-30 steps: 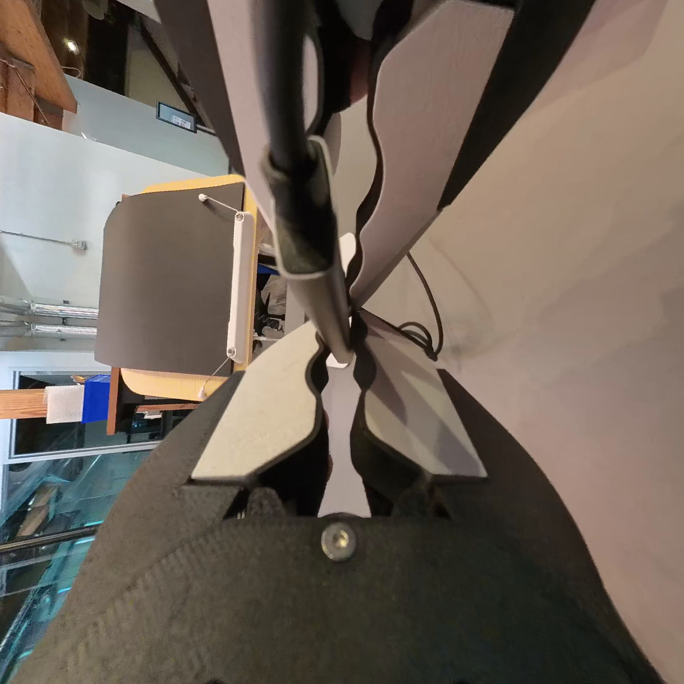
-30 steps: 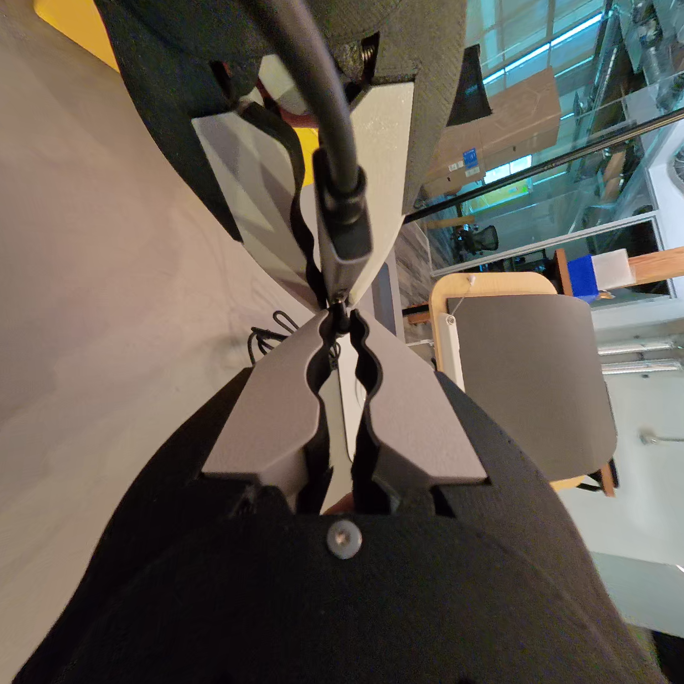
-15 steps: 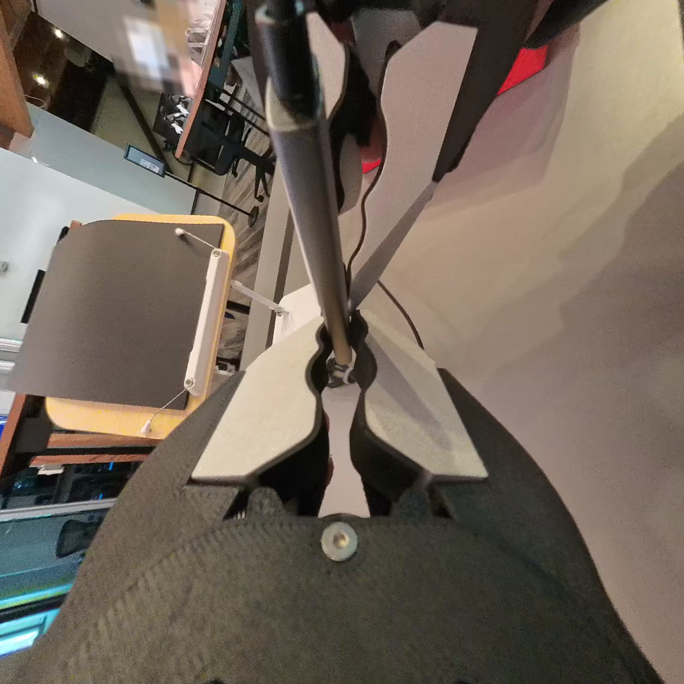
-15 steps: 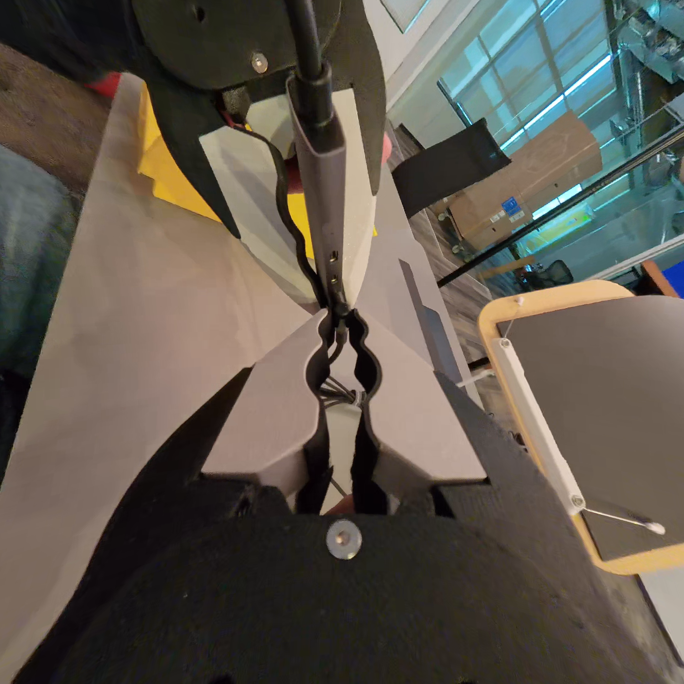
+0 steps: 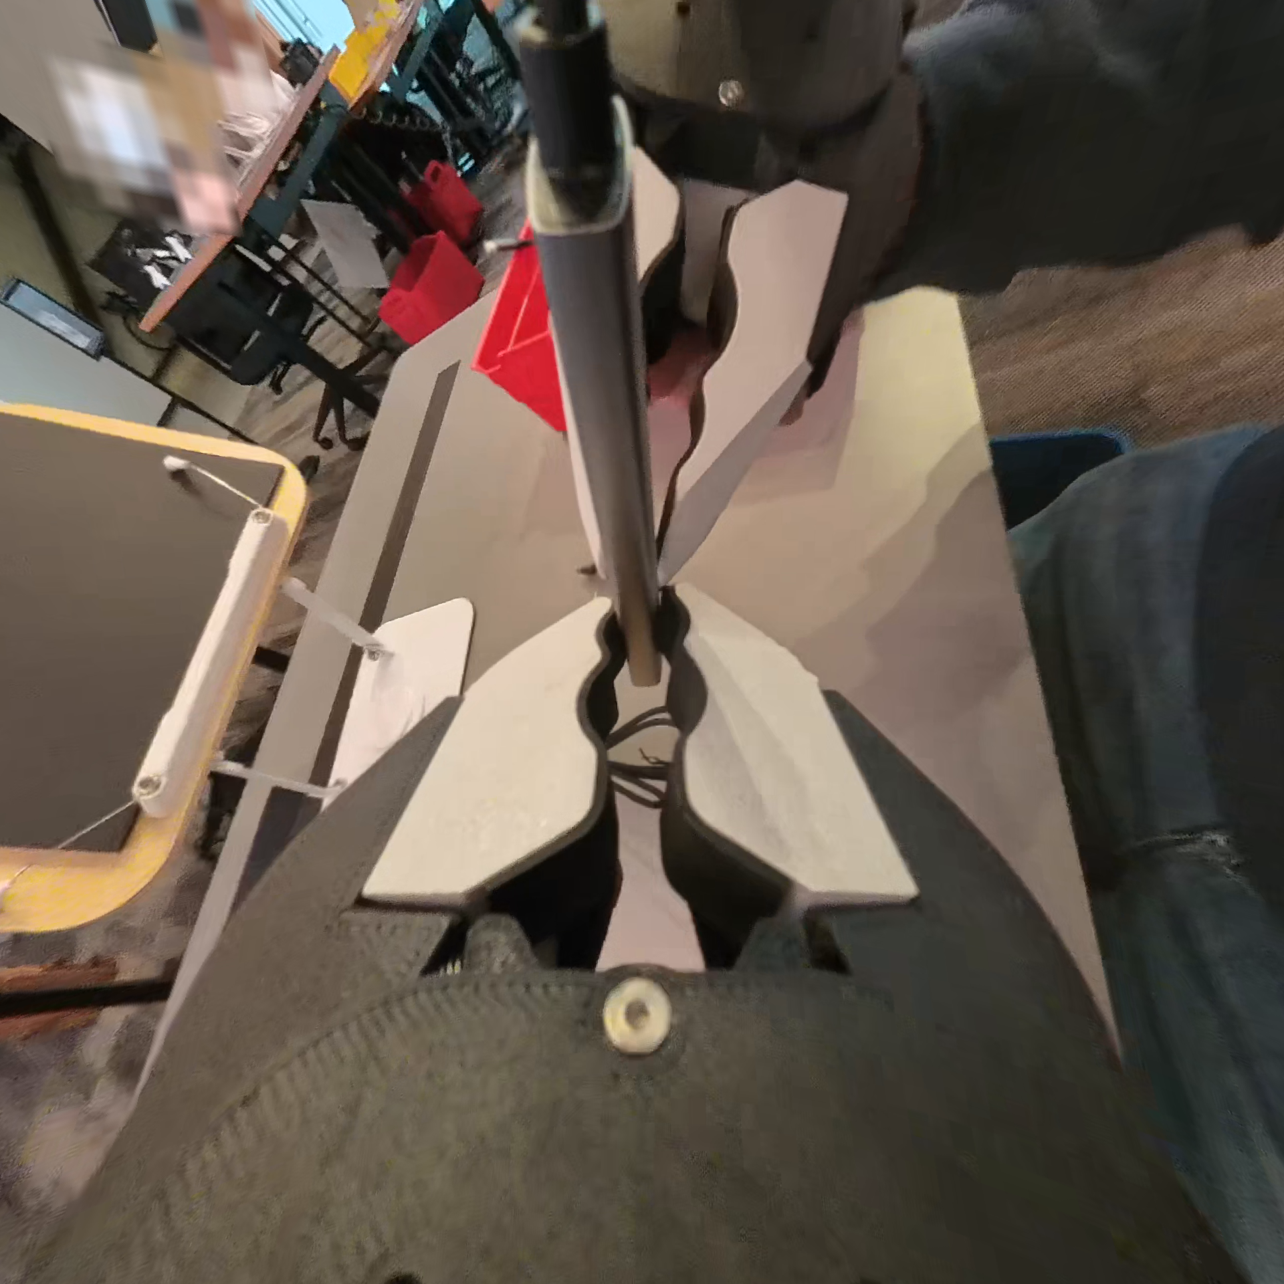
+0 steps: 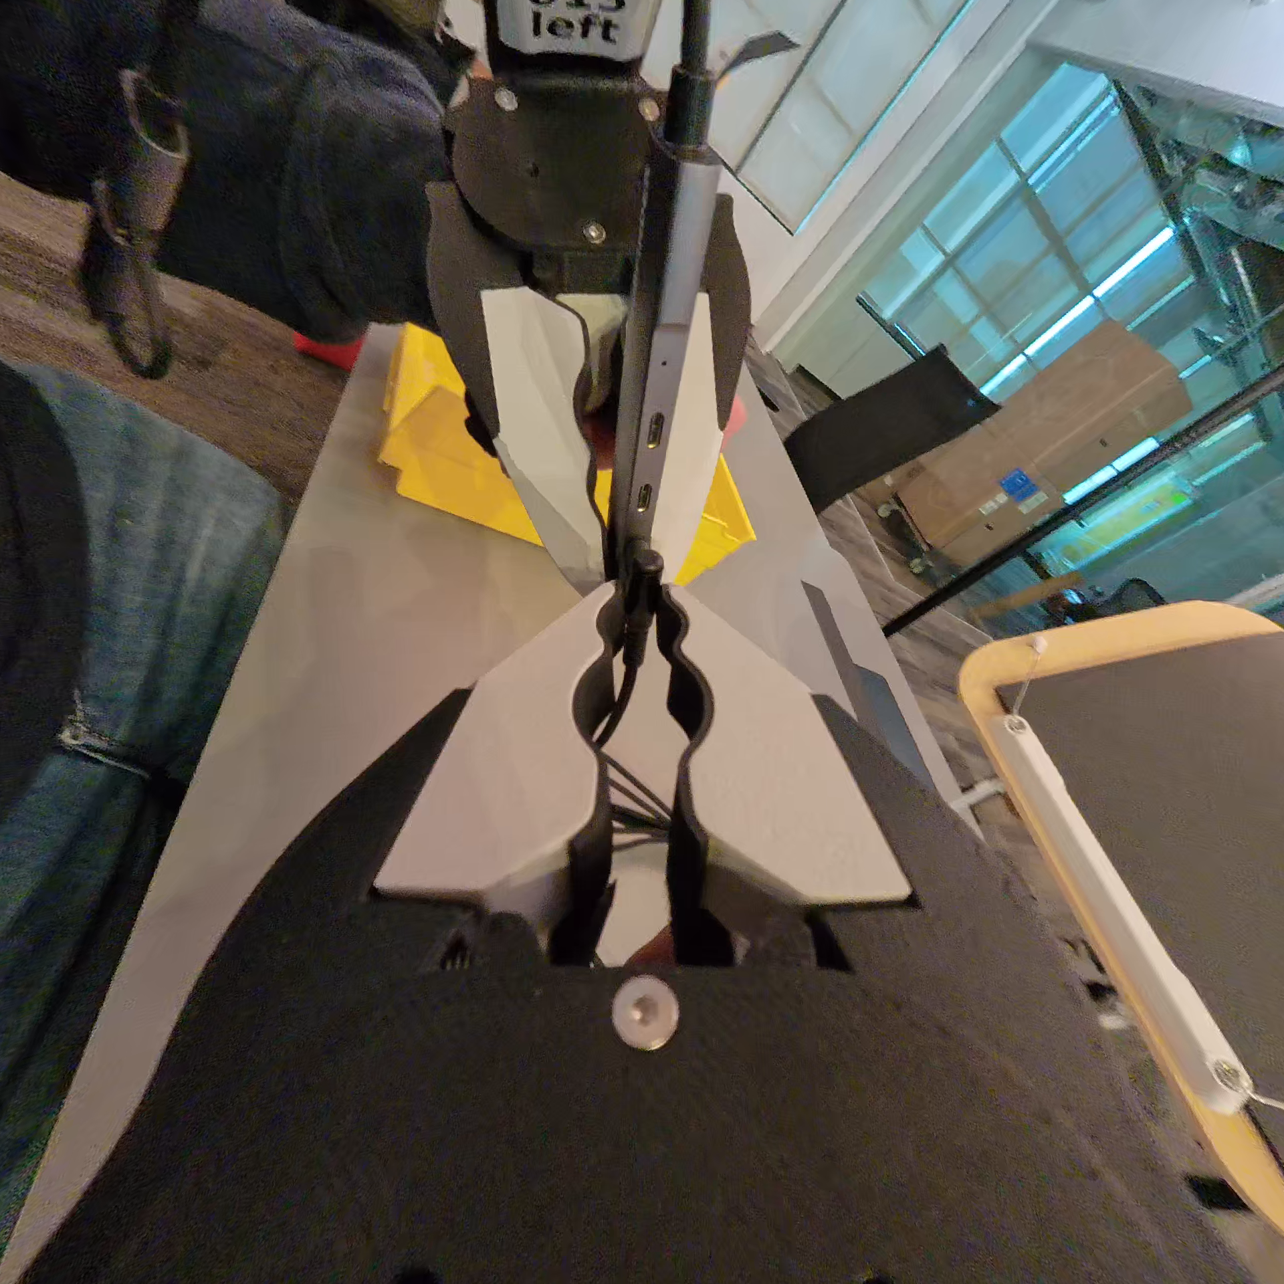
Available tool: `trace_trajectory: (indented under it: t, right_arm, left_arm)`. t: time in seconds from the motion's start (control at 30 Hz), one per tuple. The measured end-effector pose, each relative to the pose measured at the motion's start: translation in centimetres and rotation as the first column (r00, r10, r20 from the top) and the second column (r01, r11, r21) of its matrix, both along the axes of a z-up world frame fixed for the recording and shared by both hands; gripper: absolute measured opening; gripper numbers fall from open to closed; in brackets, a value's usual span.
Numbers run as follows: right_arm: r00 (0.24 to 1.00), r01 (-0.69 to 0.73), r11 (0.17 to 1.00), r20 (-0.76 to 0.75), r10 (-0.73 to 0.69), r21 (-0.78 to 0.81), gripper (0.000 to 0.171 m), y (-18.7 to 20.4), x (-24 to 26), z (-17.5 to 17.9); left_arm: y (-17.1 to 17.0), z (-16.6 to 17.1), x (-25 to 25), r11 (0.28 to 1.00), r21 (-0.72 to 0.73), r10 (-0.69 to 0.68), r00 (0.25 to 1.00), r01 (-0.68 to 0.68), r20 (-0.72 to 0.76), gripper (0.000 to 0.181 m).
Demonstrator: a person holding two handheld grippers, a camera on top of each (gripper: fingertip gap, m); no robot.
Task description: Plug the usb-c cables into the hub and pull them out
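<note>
Meanwhile, the left gripper (image 6: 629, 549) clamps the hub (image 6: 667, 389) upright above the table (image 6: 361, 625). The right gripper (image 6: 636, 611) pinches a cable plug (image 6: 639, 577) at the hub's end; seating or pulling it, I judge, needs a straight move along the hub.

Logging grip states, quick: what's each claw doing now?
Left claw: closed on the hub.
Right claw: closed on the usb-c cable plug.

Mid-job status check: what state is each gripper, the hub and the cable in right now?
left gripper: jaws shut on the hub's lower end.
right gripper: jaws shut on the cable's plug.
hub: held aloft, two side ports empty.
usb-c cable: plug against the hub's lowest port, apparently seated.
</note>
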State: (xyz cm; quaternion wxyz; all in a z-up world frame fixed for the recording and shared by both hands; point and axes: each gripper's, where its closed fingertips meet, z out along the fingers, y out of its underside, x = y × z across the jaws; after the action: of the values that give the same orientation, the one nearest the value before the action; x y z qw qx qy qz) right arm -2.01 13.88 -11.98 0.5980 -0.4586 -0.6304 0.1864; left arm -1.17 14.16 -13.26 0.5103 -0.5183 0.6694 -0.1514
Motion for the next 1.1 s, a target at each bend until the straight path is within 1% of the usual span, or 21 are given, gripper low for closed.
trace_trajectory:
  t: [0.07,0.13,0.17,0.27,0.37,0.43,0.5,0.53,0.57,0.6,0.67,0.77,0.83,0.87,0.9,0.93,0.97,1.03,1.1]
  right_arm:
    - [0.999,-0.05,0.998,-0.021,0.049,-0.034,0.005,-0.5,-0.1,0.2]
    - [0.992,-0.098,0.993,-0.086,0.092,-0.067,0.007,-1.0,-0.3,0.7]
    - [0.989,-0.117,0.99,-0.095,0.109,-0.078,0.004,-1.3,-0.3,0.7]
    - [0.99,-0.132,0.986,-0.068,0.125,-0.102,0.005,-1.4,-0.3,0.2]
    - [0.985,-0.157,0.978,-0.094,0.145,-0.141,0.004,-1.6,-0.2,0.3]
    - [0.981,-0.166,0.972,-0.129,0.145,-0.168,0.004,-1.5,-0.1,0.6]
    - [0.978,-0.17,0.967,-0.156,0.141,-0.188,0.004,-1.2,0.0,0.8]
    - [0.976,-0.177,0.966,-0.159,0.148,-0.189,0.004,-1.4,0.0,0.9]
    - [0.975,-0.18,0.966,-0.161,0.15,-0.187,0.004,-1.5,0.1,0.9]
    - [0.977,-0.174,0.968,-0.156,0.147,-0.179,0.004,-1.5,0.1,1.0]
    - [0.976,-0.179,0.97,-0.153,0.154,-0.162,0.004,-1.7,0.3,1.2]
    - [0.974,-0.194,0.968,-0.147,0.171,-0.159,0.004,-2.1,0.5,1.1]
    - [0.972,-0.199,0.966,-0.158,0.173,-0.164,0.005,-2.1,0.9,1.2]
    - [0.964,-0.206,0.96,-0.206,0.167,-0.19,0.004,-1.6,2.0,1.7]
    - [0.948,-0.202,0.956,-0.288,0.135,-0.215,0.003,-0.7,3.9,2.9]
    - [0.94,-0.165,0.963,-0.328,0.089,-0.212,0.003,0.3,5.2,3.8]
    - [0.947,-0.141,0.972,-0.313,0.076,-0.189,0.004,0.6,5.1,4.3]
    - [0.967,-0.129,0.98,-0.236,0.091,-0.152,0.004,0.2,2.8,4.3]
    - [0.983,-0.083,0.986,-0.175,0.057,-0.142,0.004,0.8,2.4,3.0]
  left_arm:
    - [-0.4,0.2,0.0,1.0,-0.014,-0.022,1.0,0.022,-0.009,0.009]
    - [-0.4,-0.2,-0.2,1.0,-0.017,-0.017,0.999,0.016,-0.044,0.009]
    - [-0.6,-0.4,-0.1,0.999,-0.031,-0.024,0.999,0.023,-0.045,0.009]
    - [-0.7,-1.0,-0.1,0.998,-0.053,-0.039,0.998,0.036,-0.047,0.009]
    - [-0.9,-0.8,0.1,0.996,-0.069,-0.059,0.998,0.057,-0.028,0.009]
    - [-0.8,-0.4,0.2,0.998,-0.037,-0.051,0.999,0.05,-0.008,0.009]
    - [-0.9,0.4,0.5,0.999,0.011,-0.041,0.999,0.041,0.016,0.017]
    - [-1.1,0.5,0.7,0.999,0.026,-0.041,0.999,0.041,0.014,0.018]
    - [-1.0,0.8,0.7,0.998,0.054,-0.03,0.999,0.029,0.02,0.014]
    - [-0.9,0.8,0.8,0.997,0.074,-0.026,0.999,0.025,0.018,0.013]
    - [-1.2,0.9,0.9,0.998,0.056,-0.04,0.999,0.038,0.033,0.01]
    - [-1.6,0.9,1.1,0.996,0.07,-0.053,0.998,0.05,0.044,0.01]
    - [-1.7,0.9,1.1,0.997,0.04,-0.071,0.995,0.068,0.072,0.01]
    - [-0.9,1.1,0.3,0.998,0.055,-0.035,0.996,0.031,0.08,0.01]
    - [0.5,2.0,-1.4,0.999,0.046,0.016,0.993,-0.022,0.119,0.01]
    - [1.2,3.3,-2.8,0.999,-0.001,0.037,0.983,-0.038,0.178,0.009]
    - [1.1,3.8,-2.9,1.0,-0.008,0.021,0.986,-0.02,0.168,0.009]
    - [0.7,2.7,-1.2,0.998,0.063,0.006,0.996,-0.011,0.089,0.01]
    - [1.5,1.1,-1.1,0.996,0.069,0.053,0.997,-0.057,0.052,0.01]
